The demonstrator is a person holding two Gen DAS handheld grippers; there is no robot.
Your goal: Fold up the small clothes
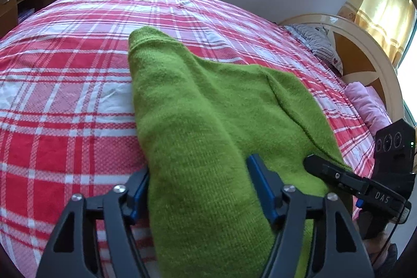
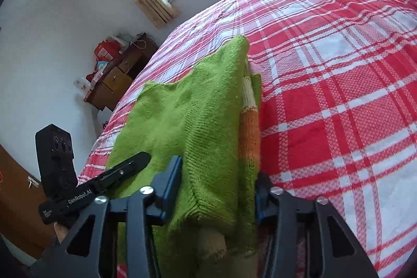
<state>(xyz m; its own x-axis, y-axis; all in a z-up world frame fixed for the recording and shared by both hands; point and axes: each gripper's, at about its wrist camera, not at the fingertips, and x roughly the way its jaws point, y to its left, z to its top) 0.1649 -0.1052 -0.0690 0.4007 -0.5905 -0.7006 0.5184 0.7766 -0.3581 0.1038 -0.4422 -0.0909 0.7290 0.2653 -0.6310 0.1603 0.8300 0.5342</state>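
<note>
Both grippers' fingers pinch the green knitted sweater (image 1: 208, 100) near the bed (image 1: 65, 85) edge: left gripper (image 1: 200, 189) and right gripper (image 2: 216, 186) each clamp a doubled-over side, apparently holding the fold taut.

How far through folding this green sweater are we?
Partly done: the green sweater on the plaid bed is already doubled over lengthwise. In hand: its near edge sits between the jaws of the left gripper and right gripper, both closing around it. Left: the final fold and laying it flat.
</note>
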